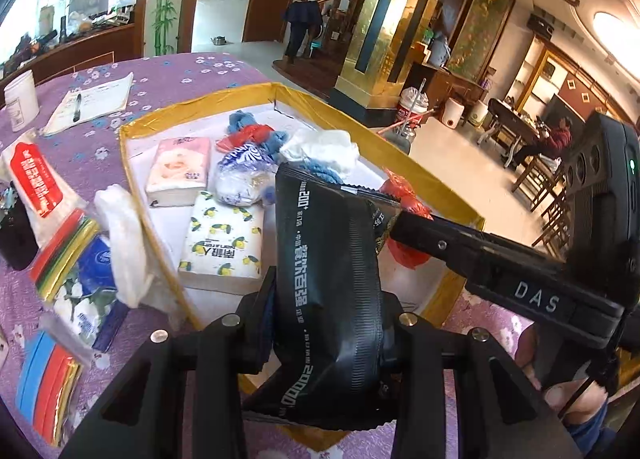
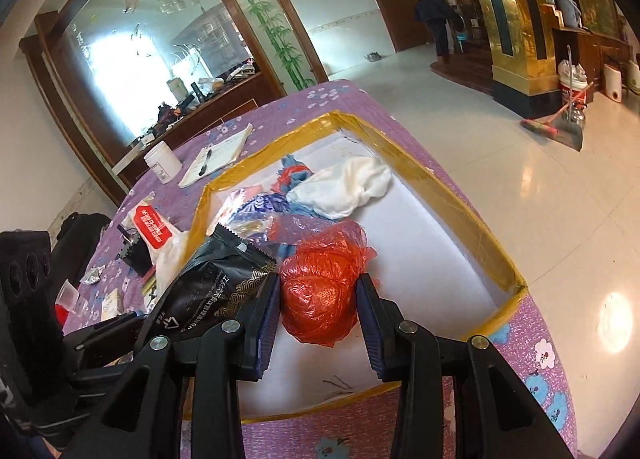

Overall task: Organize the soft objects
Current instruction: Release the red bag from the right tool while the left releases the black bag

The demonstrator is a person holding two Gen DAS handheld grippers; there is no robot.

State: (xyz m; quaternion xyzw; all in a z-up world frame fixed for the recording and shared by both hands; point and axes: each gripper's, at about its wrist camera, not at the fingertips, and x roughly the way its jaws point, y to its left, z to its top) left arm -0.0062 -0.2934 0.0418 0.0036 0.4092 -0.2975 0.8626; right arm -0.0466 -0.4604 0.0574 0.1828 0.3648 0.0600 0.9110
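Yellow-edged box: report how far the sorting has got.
Done: tissue packs, a white cloth and other soft items lie in the box. In hand: left gripper clamps a black pouch; right gripper holds a red bag over the box. Left: packets on the tablecloth.

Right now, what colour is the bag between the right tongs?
Translucent red-orange plastic bag, clearest in the right wrist view.

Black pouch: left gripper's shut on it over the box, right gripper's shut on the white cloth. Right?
Not quite. The right gripper is shut on the red plastic bag, not the white cloth, which lies loose farther back in the box; the right wrist view shows it. The left gripper does clamp the black pouch.
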